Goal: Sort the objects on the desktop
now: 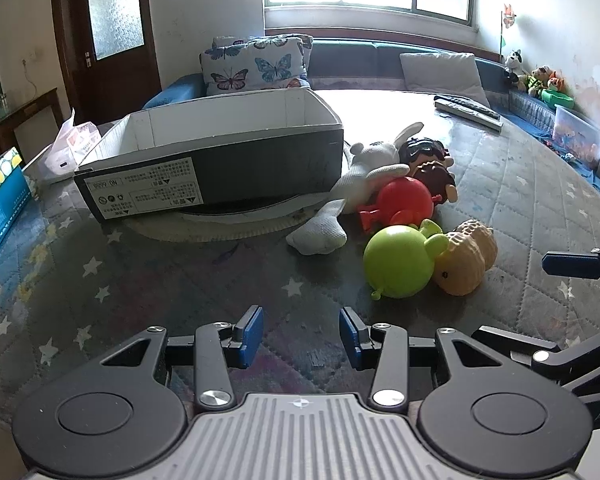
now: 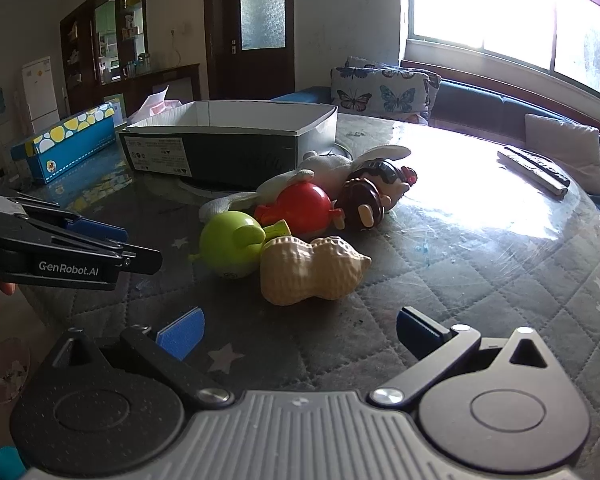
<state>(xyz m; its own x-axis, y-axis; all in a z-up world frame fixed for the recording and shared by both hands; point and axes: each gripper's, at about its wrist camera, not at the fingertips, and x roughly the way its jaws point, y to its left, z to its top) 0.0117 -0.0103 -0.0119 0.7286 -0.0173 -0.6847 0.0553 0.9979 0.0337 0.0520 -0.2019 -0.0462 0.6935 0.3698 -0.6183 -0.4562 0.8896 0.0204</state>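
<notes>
Two grippers: left hand-held gripper [image 1: 301, 330] apart, empty; right hand-held gripper [image 2: 298, 330] wide apart, empty
Toys: green round plastic toy [image 1: 400, 262] touching tan peanut-shaped toy [image 2: 310, 272], frame centre
Box: open black cardboard box [image 1: 220, 164], upper left

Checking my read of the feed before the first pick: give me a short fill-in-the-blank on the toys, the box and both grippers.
1. The tan peanut toy touches the ____ round toy on its left.
2. The cardboard box holds ____ toys that can be seen.
3. The right gripper and left gripper both have their jaws ____.
4. The red round toy lies between the green one and the white ____ plush.

Missing words: green; no; open; rabbit
</notes>
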